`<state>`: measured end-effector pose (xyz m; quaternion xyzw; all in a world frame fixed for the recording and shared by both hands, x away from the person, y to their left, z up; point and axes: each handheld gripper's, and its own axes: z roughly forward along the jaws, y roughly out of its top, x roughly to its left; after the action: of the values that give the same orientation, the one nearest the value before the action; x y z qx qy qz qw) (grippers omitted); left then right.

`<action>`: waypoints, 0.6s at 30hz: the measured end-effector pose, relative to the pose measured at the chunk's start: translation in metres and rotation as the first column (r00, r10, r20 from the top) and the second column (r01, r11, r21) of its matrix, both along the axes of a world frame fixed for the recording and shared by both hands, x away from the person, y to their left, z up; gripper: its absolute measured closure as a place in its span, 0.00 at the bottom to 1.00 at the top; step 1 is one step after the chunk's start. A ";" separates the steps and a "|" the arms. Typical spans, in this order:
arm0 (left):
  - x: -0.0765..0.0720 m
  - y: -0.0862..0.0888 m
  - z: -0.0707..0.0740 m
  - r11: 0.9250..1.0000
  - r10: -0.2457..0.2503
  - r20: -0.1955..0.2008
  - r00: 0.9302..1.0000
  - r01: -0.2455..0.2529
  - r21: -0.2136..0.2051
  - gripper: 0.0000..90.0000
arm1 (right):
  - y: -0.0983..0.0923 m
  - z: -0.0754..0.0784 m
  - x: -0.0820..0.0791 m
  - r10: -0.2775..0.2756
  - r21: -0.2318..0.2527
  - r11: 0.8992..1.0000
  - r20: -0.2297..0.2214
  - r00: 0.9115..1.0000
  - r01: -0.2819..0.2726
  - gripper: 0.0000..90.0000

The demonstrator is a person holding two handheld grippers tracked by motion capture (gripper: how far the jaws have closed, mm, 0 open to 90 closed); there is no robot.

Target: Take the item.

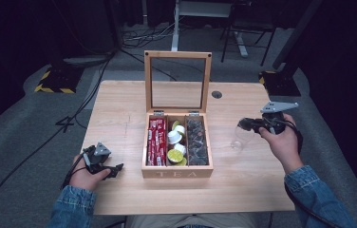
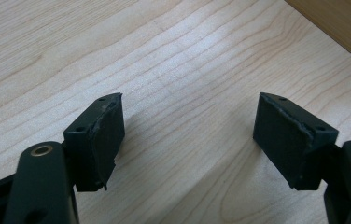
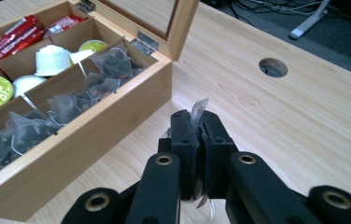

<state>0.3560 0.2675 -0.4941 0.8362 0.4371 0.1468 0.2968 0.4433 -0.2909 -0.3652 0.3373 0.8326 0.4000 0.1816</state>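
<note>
The right hand-held gripper is clenched on a thin, clear tea bag, whose corner sticks up between the shut jaws. It hovers near the right edge of the worktop, just right of the open wooden tea box, above a clear glass. The left hand-held gripper rests near the front left corner with jaws spread wide, nothing between them, only bare wood below.
</note>
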 end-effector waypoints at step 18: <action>0.000 0.000 -0.001 1.000 -0.001 0.004 1.000 0.001 -0.014 0.26 | -0.003 -0.024 0.011 -0.033 -0.106 0.994 -0.092 0.995 0.023 0.95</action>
<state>0.3561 0.2677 -0.4956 0.8341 0.4370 0.1453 0.3036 0.4539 -0.2937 -0.3891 0.3573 0.8553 0.3369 0.1653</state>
